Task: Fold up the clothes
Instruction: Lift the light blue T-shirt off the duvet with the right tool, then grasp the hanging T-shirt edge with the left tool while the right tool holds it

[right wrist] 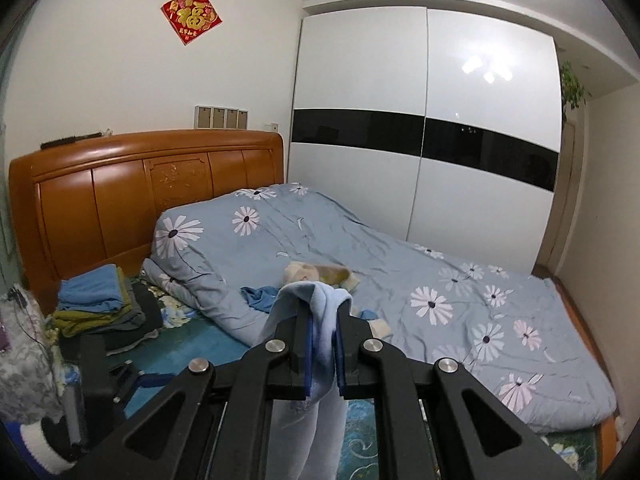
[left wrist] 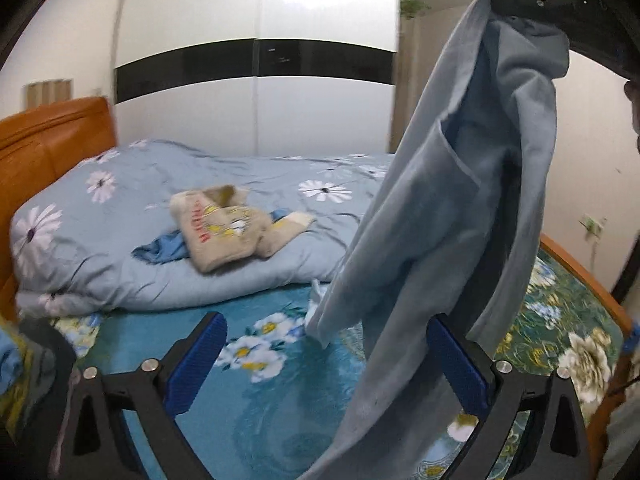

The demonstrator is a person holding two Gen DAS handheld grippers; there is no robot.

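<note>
A light blue garment (left wrist: 448,216) hangs in the air above the bed. My right gripper (right wrist: 323,322) is shut on its top edge (right wrist: 316,304); it also shows at the top right of the left wrist view (left wrist: 516,4), holding the cloth up. My left gripper (left wrist: 324,364) is open and empty, low over the floral sheet, with the hanging garment draped in front of its right finger (left wrist: 456,364). A beige printed garment (left wrist: 228,228) and a blue cloth (left wrist: 160,250) lie crumpled on the grey-blue duvet.
A grey-blue daisy duvet (right wrist: 400,280) covers most of the bed. A stack of folded clothes (right wrist: 96,304) sits by the wooden headboard (right wrist: 140,192). A white wardrobe (right wrist: 420,140) stands behind the bed. The teal floral sheet (left wrist: 260,400) lies under my left gripper.
</note>
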